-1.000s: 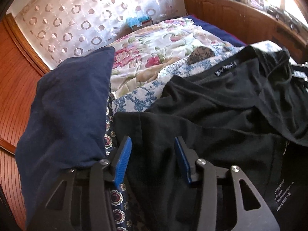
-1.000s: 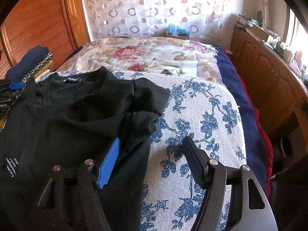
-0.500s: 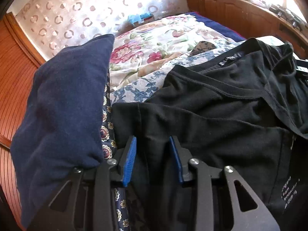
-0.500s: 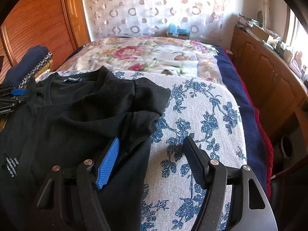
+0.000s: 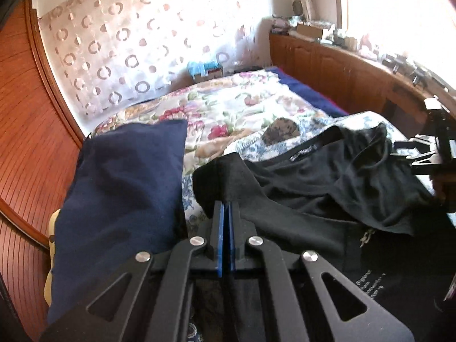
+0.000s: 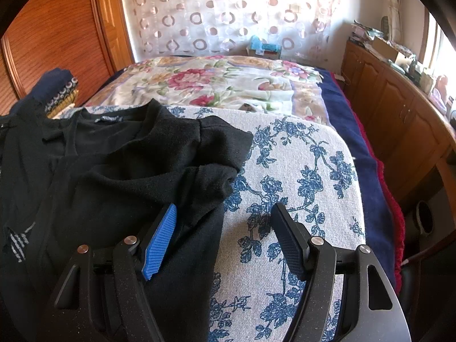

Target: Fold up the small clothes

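- The black T-shirt (image 6: 119, 171) lay rumpled on the blue-flowered cloth (image 6: 299, 171) spread over the bed (image 6: 228, 82), neck label away from the cameras.
- The left hand-held gripper (image 5: 227, 208) was clamped fully together on a raised peak of the shirt's sleeve edge, probably to carry that side inward for a fold.
- The right hand-held gripper (image 6: 225, 228) stood wide apart and held nothing; it hovered over the shirt's opposite edge, one blue pad above black fabric, seemingly ready to pinch.
- A folded navy garment (image 5: 119, 193) sat beside the shirt, likely finished.
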Motion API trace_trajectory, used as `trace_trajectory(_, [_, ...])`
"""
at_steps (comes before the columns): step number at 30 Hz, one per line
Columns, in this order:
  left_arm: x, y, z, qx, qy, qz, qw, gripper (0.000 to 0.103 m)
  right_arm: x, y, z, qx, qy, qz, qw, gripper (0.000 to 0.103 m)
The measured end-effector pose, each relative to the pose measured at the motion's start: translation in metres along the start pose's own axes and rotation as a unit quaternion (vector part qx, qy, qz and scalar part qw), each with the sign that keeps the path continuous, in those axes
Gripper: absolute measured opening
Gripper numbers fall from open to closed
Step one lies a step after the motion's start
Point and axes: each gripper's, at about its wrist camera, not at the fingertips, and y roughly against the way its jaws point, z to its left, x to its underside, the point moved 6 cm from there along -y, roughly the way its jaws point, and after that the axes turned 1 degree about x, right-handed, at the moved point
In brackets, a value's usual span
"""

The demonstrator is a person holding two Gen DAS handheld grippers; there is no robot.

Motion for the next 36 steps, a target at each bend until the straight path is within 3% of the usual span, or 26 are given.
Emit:
trace_trajectory(10, [0.006, 0.020, 0.006, 0.010, 0.019, -0.029, 0.9993, 0.000, -0.025, 0.005, 0.005, -0.057, -0.020, -0.009, 0.998, 0.070])
trace_trajectory(19, [0.009, 0.038, 0.007, 0.016, 0.030, -0.048, 0.9983, 0.000, -0.040, -0.026, -0.001, -0.043, -0.030, 0.023, 0.998, 0.070])
trace_trajectory(24, [0.012, 0.040, 0.008, 0.017, 0.037, -0.050, 0.9979, 0.000, -0.049, -0.035, -0.001, -0.058, -0.037, 0.033, 0.997, 0.042])
trace_trajectory(27, [0.013, 0.040, 0.007, 0.018, 0.041, -0.052, 0.9977, 0.000, -0.052, -0.038, 0.003, -0.084, -0.039, 0.043, 0.995, 0.012])
trace_trajectory(32, [0.013, 0.046, 0.005, 0.018, 0.043, -0.059, 0.9972, 0.000, -0.058, -0.018, 0.020, -0.108, -0.019, 0.012, 0.994, 0.009])
trace_trajectory(36, [0.014, 0.054, 0.005, 0.012, 0.045, -0.072, 0.9963, 0.000, -0.065, 0.009, 0.026, -0.102, -0.010, -0.021, 0.995, 0.009])
